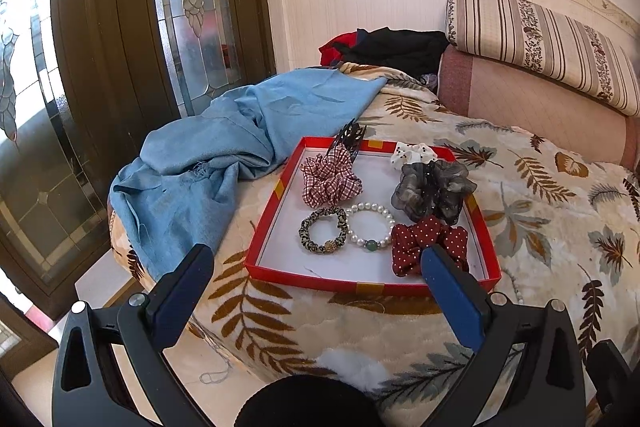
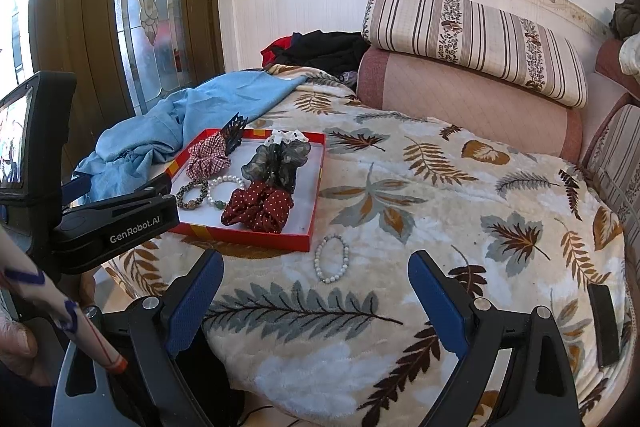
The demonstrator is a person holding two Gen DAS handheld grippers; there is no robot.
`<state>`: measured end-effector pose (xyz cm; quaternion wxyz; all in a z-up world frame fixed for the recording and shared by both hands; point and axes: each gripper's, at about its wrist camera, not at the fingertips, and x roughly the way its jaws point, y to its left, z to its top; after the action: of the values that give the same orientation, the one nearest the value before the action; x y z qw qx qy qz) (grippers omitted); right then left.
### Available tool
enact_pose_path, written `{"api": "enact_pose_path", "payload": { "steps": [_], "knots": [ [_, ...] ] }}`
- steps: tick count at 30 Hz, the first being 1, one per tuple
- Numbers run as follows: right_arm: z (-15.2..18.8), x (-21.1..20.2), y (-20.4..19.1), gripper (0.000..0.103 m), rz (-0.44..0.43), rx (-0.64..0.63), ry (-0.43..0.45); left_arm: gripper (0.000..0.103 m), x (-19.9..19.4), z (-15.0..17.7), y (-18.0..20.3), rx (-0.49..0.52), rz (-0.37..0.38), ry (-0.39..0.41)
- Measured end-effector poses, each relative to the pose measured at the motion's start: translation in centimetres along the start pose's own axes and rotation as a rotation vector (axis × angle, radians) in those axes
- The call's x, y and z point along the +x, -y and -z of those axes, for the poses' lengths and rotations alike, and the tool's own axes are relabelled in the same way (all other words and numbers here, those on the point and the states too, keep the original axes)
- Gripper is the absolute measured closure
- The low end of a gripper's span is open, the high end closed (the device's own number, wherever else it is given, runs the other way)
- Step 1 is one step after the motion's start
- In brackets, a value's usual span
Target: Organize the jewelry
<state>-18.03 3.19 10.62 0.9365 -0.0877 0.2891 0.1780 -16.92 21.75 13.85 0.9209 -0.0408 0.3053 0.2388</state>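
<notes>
A red box lid (image 1: 266, 211) (image 2: 316, 187) lies on the leaf-print blanket. In it are a checked scrunchie (image 1: 330, 179), a black hair claw (image 1: 350, 139), a grey scrunchie (image 1: 434, 189), a white dotted scrunchie (image 1: 414, 153), a leopard hair tie (image 1: 322, 230), a pearl bracelet (image 1: 370, 225) and a red dotted scrunchie (image 1: 428, 241) (image 2: 258, 207). A white bead bracelet (image 2: 332, 258) lies on the blanket just right of the lid. My left gripper (image 1: 316, 259) is open at the lid's near edge. My right gripper (image 2: 316, 263) is open, just short of the bead bracelet.
A blue cloth (image 1: 224, 155) lies bunched left of the lid. Dark clothes (image 1: 396, 49) and a striped cushion (image 1: 540, 43) on a pink bolster (image 1: 532, 103) stand at the back. A glass door (image 1: 80, 67) is on the left. A black phone (image 2: 604, 323) lies at right.
</notes>
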Motion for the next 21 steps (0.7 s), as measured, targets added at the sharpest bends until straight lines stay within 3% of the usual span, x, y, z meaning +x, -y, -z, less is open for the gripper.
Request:
{"api": "enact_pose_path", "payload": {
  "steps": [21],
  "knots": [
    [0.2, -0.24, 0.12, 0.007, 0.004, -0.001, 0.006, 0.0, -0.02, 0.36, 0.01, 0.001, 0.002, -0.006]
  ]
}}
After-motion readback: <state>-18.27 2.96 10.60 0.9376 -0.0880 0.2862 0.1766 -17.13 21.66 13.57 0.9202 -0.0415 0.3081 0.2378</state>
